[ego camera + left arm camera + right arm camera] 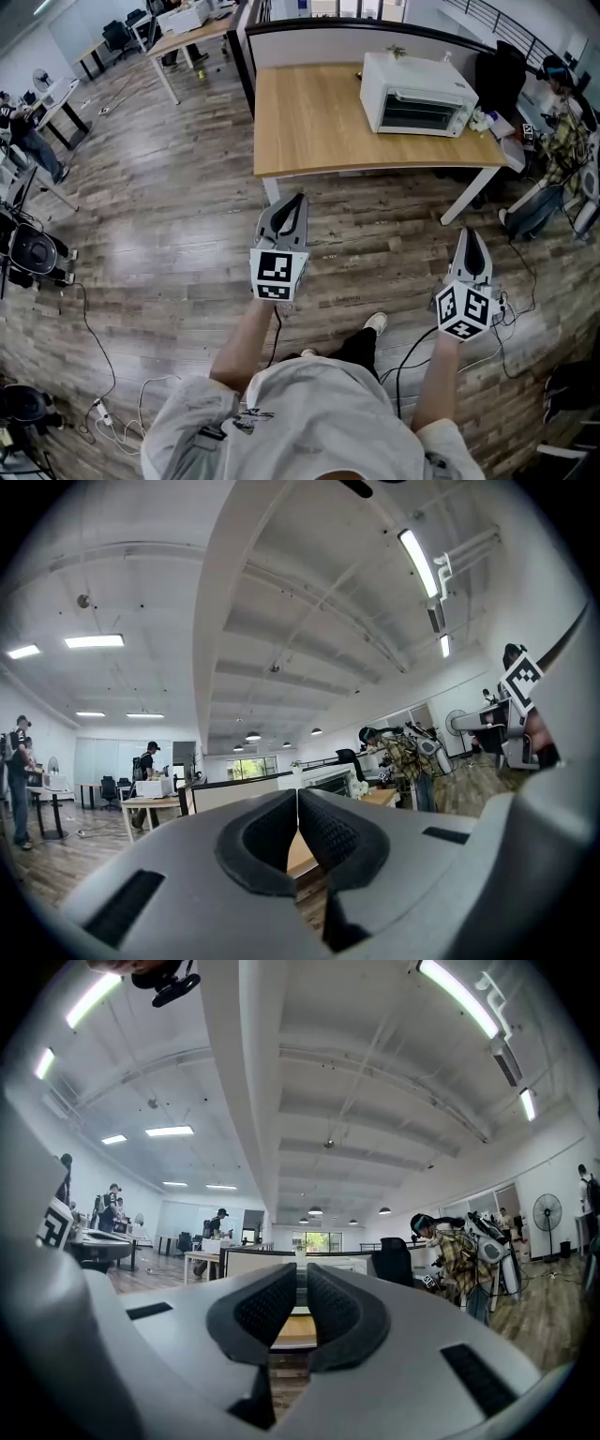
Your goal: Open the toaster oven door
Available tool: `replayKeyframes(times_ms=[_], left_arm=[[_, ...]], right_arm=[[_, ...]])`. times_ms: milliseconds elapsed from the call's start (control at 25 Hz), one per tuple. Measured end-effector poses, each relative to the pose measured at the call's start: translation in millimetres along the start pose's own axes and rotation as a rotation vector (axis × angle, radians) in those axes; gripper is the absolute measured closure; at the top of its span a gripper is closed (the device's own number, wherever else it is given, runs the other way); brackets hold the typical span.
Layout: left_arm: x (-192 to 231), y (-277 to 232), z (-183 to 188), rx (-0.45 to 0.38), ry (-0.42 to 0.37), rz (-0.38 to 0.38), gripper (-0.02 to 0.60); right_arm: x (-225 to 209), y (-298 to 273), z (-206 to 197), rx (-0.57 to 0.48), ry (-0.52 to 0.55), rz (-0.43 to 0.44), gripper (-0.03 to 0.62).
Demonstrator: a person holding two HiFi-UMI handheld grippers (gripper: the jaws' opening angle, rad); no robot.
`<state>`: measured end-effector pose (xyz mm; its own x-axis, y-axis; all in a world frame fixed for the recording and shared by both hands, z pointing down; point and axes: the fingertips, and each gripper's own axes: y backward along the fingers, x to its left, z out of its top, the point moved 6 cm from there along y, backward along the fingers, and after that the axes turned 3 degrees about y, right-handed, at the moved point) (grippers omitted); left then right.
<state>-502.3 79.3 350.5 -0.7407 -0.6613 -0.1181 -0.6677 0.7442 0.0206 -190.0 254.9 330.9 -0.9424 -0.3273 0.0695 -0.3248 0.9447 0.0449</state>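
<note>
A white toaster oven [417, 94] stands on the far right part of a wooden table [309, 122], its glass door [420, 113] shut and facing me. Both grippers hang over the wooden floor, well short of the table's front edge. My left gripper [298, 199] points toward the table's left leg with its jaws closed together and nothing in them. My right gripper [466, 232] is lower and to the right, also shut and empty. In the left gripper view the toaster oven [325, 776] shows small and far beyond the closed jaws [298, 799]. The right gripper view looks along its shut jaws [301, 1274] at the table.
A dark partition [375, 30] backs the table. Small items [487, 120] lie at its right end, beside a black chair [502, 70] and a person in a plaid shirt [562, 131]. Cables [94, 356] run over the floor, and more desks [187, 37] stand far left.
</note>
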Motion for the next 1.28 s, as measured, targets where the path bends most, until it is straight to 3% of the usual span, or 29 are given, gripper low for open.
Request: replayKeyframes(times_ms=[40,120,160,320,720,1280], left_arm=[[0,0,-1,0.001,0.000,0.001,0.566],[0,-1,-2,0.004,0.000,0.002,0.566],[0,-2,-3,0.007,0.000,0.002,0.566],[-2,-5,-6,0.016,0.000,-0.005,0.566],[-20,-27,-12,0.047,0.002,-0.052,0.566],[-76,-107,-39,0.129,-0.003,-0.143,0.566]], right_arm=[[0,-1,-1,-0.001,-0.002,-0.001,0.548],[0,-3,-3,0.003,-0.001,-0.003,0.428],[-1,-5,-4,0.008,0.002,-0.004,0.402],[-2,-6,-10,0.028,0.006,-0.009,0.368],[-18,-7,-30,0.073,-0.007,-0.035,0.359],[-87,-32,-75,0.177,-0.067,-0.123,0.353]])
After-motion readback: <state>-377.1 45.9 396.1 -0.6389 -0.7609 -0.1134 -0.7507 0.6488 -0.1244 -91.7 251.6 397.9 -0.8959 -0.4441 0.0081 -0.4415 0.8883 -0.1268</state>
